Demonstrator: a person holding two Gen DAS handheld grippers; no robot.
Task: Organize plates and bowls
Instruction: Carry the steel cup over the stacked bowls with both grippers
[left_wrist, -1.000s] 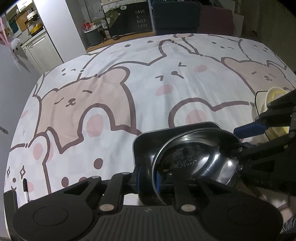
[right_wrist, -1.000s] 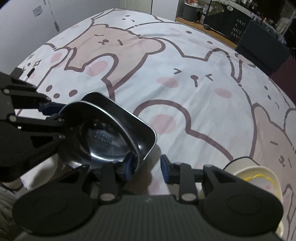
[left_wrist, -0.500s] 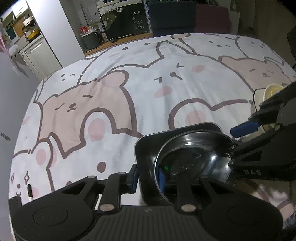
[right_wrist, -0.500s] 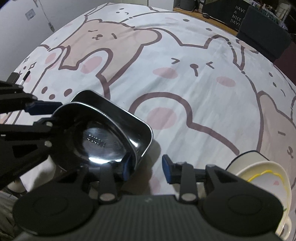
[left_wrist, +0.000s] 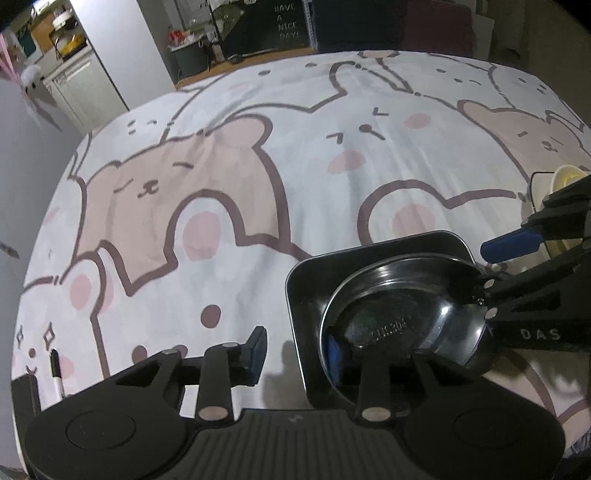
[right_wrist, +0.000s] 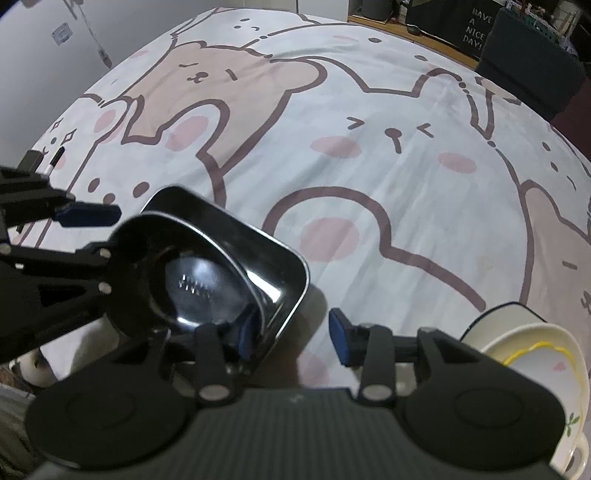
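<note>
left wrist view
- surface: a bedsheet (left_wrist: 236, 177) printed with pale cartoon bears and rabbits.
- metal tray: a dark, shiny rectangular metal tray (left_wrist: 306, 295) with rounded corners lies on the sheet at lower right.
- steel bowl: a round stainless steel bowl (left_wrist: 391, 317) sits inside the tray, filling most of it, tilted a little with its rim over the tray's right wall.
- left gripper: left gripper (left_wrist: 295, 350) straddles the near left wall of the tray and the bowl's rim; one blue pad stands outside the tray, clear of it, the other inside the bowl. its jaws are opening and do not pinch either wall.
- right gripper: right gripper (left_wrist: 495, 266) comes in from the right edge, one blue pad above the bowl's far right rim, black linkage below.
- marker: a black-and-white marker pen (left_wrist: 56, 373) lies at the sheet's lower left edge.
- cream dishes: partly hidden behind the right gripper.

right wrist view
- tray and bowl: same tray (right_wrist: 284, 266) and bowl (right_wrist: 195, 280) at lower left, bowl nested inside.
- right gripper: (right_wrist: 291, 332) jaws opening; left pad dips inside the bowl's near rim, right pad stands free over the sheet, nothing squeezed.
- cream dishes: stacked cream dishes (right_wrist: 539, 354) with yellow trim, just right of the gripper.
</note>
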